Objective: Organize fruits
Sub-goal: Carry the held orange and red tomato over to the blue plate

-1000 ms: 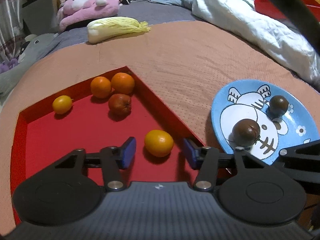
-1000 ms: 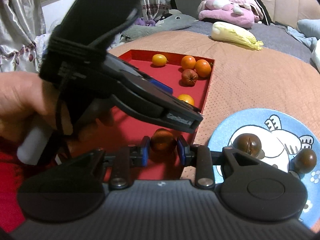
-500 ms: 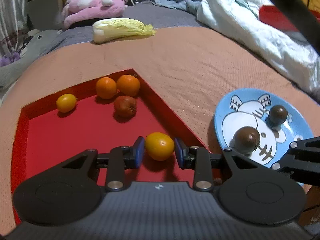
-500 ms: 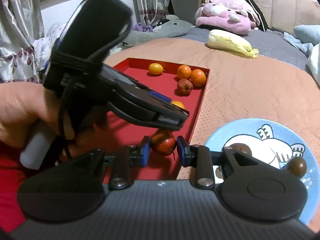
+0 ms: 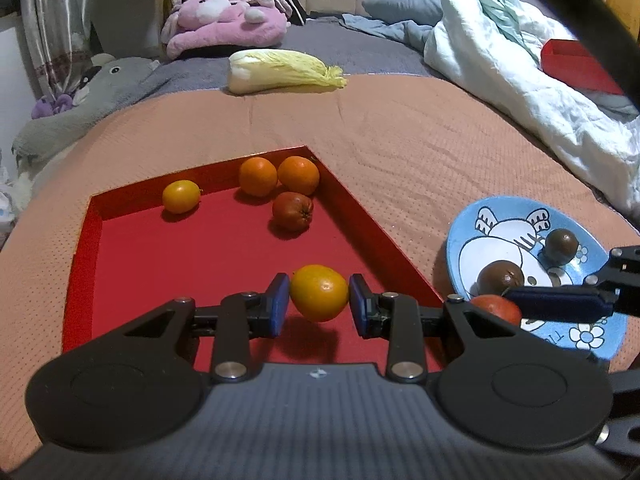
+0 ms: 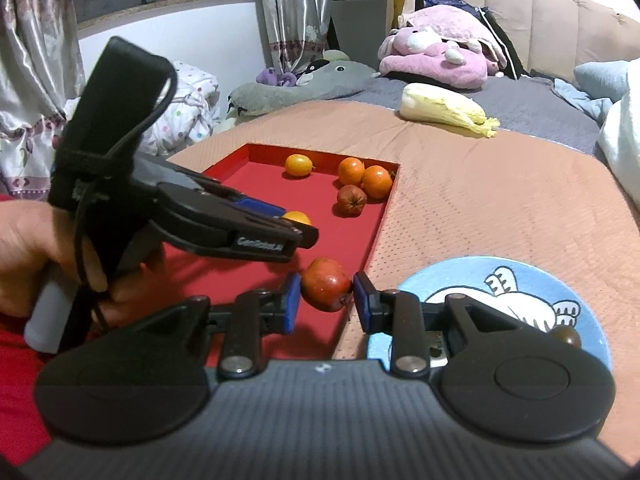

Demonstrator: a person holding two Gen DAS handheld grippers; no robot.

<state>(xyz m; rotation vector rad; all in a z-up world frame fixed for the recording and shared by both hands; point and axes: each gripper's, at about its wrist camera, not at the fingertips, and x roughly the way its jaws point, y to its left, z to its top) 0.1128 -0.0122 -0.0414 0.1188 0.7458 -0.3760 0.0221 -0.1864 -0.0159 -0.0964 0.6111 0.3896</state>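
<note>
My left gripper [image 5: 319, 305] is shut on a yellow-orange citrus fruit [image 5: 319, 292] and holds it above the red tray [image 5: 132, 256]. My right gripper [image 6: 326, 300] is shut on a small red apple [image 6: 326, 289] over the tray's right edge [image 6: 374, 236], next to the blue cartoon plate [image 6: 460, 280]. In the tray's far corner lie two oranges [image 5: 258, 176], a red apple [image 5: 293, 211] and a yellow fruit [image 5: 181, 197]. The plate [image 5: 500, 216] holds two dark brown fruits [image 5: 561, 243]. The left gripper also shows in the right wrist view [image 6: 296, 230].
A napa cabbage [image 5: 280, 71] lies at the far edge of the peach cover. A white duvet [image 5: 520, 80] is heaped at the right, with plush toys [image 5: 224, 28] behind. A hand [image 6: 28, 256] holds the left gripper.
The left gripper closed on the yellow-orange fruit and lifted it. The right gripper rose with the red apple and moved toward the tray's right edge.
</note>
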